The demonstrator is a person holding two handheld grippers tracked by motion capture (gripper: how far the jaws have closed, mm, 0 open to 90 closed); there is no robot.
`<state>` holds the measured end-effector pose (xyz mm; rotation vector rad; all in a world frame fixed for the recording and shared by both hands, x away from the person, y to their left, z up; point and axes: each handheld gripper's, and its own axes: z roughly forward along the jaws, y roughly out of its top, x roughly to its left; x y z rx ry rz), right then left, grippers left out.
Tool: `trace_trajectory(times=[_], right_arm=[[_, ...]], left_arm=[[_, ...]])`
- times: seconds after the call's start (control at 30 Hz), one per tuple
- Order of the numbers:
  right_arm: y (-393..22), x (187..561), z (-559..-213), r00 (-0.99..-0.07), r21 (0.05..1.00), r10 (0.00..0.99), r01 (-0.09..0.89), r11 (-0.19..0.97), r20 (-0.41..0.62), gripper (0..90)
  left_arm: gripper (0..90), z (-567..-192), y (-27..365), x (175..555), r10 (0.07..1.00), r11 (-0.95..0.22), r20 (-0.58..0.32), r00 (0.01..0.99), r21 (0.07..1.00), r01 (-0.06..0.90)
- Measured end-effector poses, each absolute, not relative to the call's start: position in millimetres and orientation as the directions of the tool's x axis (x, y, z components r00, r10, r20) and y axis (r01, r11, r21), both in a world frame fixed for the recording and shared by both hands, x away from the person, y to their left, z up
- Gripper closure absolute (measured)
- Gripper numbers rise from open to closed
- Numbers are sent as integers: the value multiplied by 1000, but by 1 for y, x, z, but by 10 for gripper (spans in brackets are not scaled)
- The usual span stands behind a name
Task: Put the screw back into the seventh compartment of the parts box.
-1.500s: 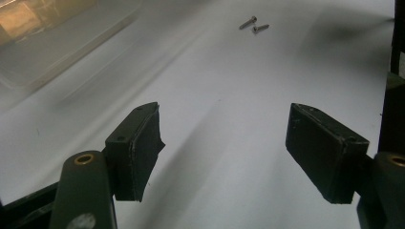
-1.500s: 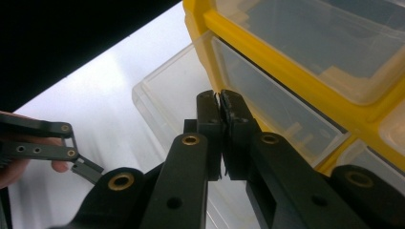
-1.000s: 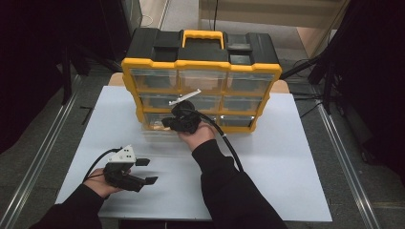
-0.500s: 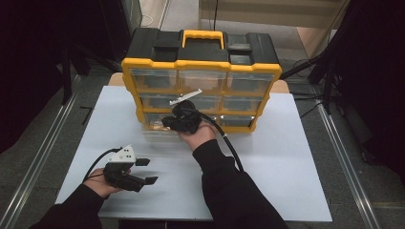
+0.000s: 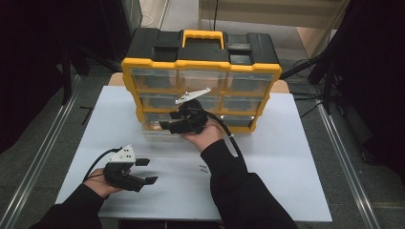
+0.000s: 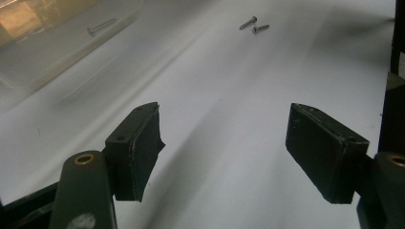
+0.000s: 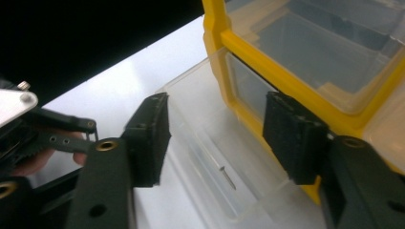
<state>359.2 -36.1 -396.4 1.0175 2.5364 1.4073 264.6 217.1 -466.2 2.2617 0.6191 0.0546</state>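
Observation:
A yellow and black organizer with clear drawers stands at the back of the white table. One clear drawer lies pulled out on the table before its lower left. My right gripper hovers over that drawer. Its jaws have just been opening and nothing is between them. A single screw lies in the drawer below them. My left gripper rests open on the table at the front left, empty. Two loose screws lie on the table ahead of it.
The two loose screws lie beside the right forearm. Metal rails run along both sides of the table, with dark floor beyond. The left gripper view also has the drawer and its screw at upper left.
The right gripper's jaws have spread apart above the pulled-out drawer. Both hands stayed about where they were.

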Motion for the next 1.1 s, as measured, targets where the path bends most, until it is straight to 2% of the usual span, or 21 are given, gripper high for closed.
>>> trace_trajectory(times=[0.17, 0.33, 1.1], right_arm=[[-41, 354, -397, -796, 787, 558, 493, 371, 235, 370], [-47, 350, -397, -822, 794, 521, 468, 388, 231, 370], [-71, 332, -406, -853, 798, 463, 445, 406, 240, 303]], left_arm=[[277, -466, 217, 265, 450, -581, -151, 880, 700, 416], [277, -468, 217, 265, 449, -565, -157, 880, 713, 416], [277, -468, 217, 265, 453, -563, -158, 878, 713, 419]])
